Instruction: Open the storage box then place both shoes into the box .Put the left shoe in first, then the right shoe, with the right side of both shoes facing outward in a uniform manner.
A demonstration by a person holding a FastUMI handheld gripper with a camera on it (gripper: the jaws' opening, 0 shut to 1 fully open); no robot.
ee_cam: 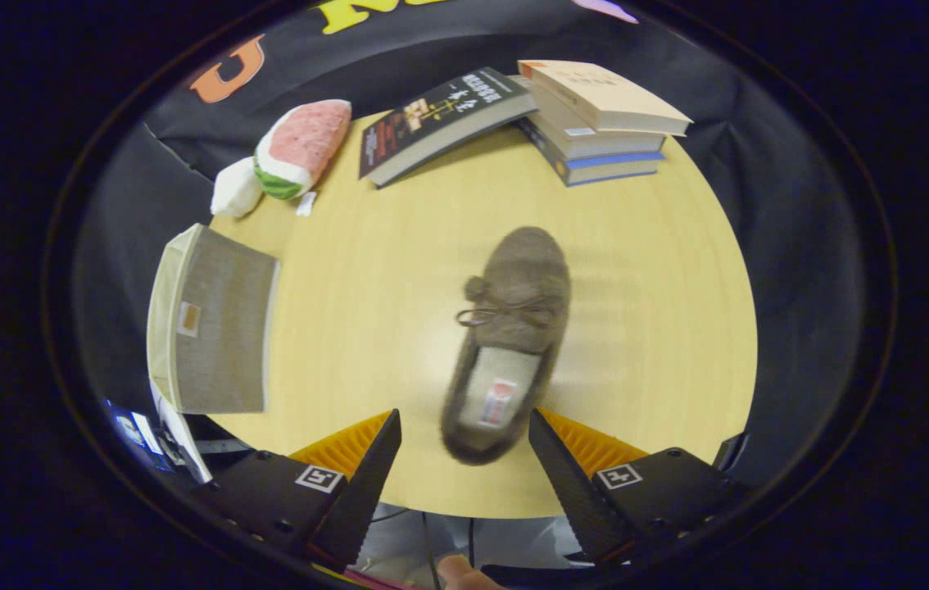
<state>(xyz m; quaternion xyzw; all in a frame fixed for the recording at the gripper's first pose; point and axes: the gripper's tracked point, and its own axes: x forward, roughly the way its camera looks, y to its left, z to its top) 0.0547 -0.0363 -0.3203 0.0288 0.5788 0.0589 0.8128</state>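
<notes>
Gripper wide open, shoe heel between fingers (untouched); storage box beside, lid shut.

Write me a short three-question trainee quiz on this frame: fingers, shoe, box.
1. True or false: the gripper has its fingers closed on the shoe.
2. Which end of the shoe lies between the fingers? A toe, B heel.
3. Fill in: the storage box sits at the table edge below the plush ____.

Key: 1 false, the fingers are spread with the heel between them. 2 B. 3 watermelon slice.
</notes>
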